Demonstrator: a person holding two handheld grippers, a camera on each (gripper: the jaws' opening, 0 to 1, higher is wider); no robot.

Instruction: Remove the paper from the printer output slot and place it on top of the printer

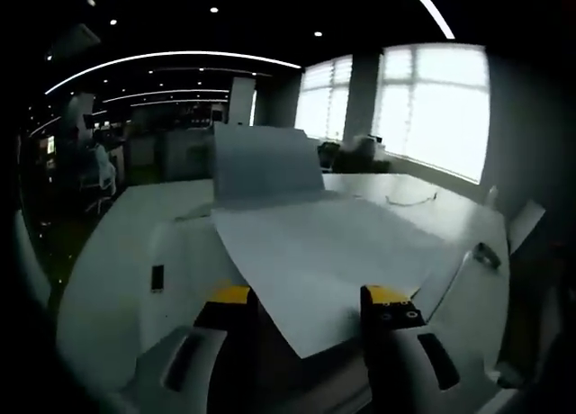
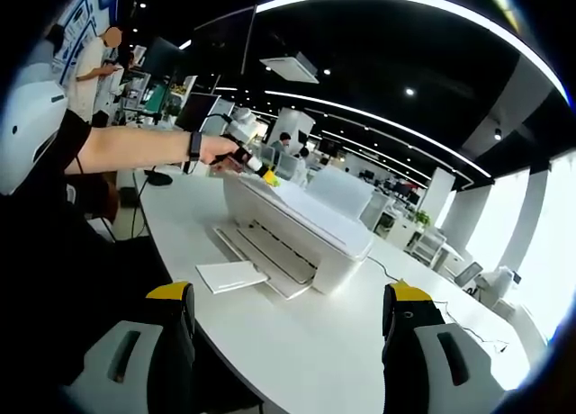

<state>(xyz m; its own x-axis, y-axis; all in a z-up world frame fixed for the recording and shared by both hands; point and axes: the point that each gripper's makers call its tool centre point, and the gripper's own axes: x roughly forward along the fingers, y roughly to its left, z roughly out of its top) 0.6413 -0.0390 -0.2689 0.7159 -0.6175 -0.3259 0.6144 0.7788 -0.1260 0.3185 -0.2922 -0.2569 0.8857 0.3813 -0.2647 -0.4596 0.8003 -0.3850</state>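
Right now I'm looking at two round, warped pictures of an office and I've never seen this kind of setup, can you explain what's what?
A person holds a two-jaw gripper in each hand, and each carries a fisheye camera looking along its jaws. In the left gripper view, the left gripper is open above a sheet of paper lying on top of the white printer. The right gripper view looks from farther back: the right gripper is open and empty, and the person's hand reaches to the printer on the white table. A small sheet lies by the printer's front tray.

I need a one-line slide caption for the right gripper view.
Open right gripper faces a white printer while the left gripper reaches over it.
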